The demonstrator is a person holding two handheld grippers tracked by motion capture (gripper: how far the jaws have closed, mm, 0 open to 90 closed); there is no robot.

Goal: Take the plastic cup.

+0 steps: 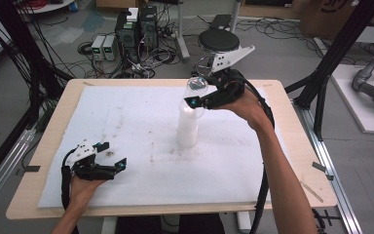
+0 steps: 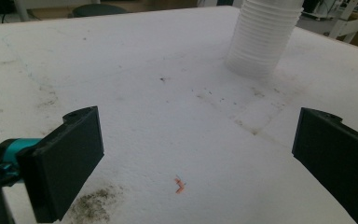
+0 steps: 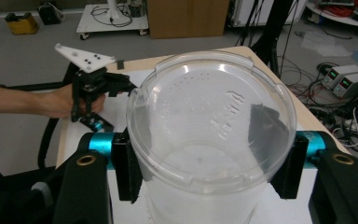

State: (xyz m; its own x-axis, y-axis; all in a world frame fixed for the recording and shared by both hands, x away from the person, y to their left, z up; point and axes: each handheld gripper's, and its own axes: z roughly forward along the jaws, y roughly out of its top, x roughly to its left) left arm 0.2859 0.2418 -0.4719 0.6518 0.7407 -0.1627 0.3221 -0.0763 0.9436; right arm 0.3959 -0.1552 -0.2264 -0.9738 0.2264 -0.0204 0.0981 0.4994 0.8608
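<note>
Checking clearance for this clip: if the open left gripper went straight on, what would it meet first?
Probably bare white foam mat; the stack of white plastic cups stands farther off, right of the left gripper line.

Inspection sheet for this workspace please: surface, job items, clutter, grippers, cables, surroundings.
Surface: white foam sheet on a wooden table, dirt smudges.
Job's things: stack of clear cups upright; top cup gripped.
Clutter: small orange scrap.
Grippers: right gripper shut on top cup; left gripper open, empty, low over the sheet.
Cables: black cable trails along the right forearm.
Surroundings: stool, power supplies, floor wiring.
</note>
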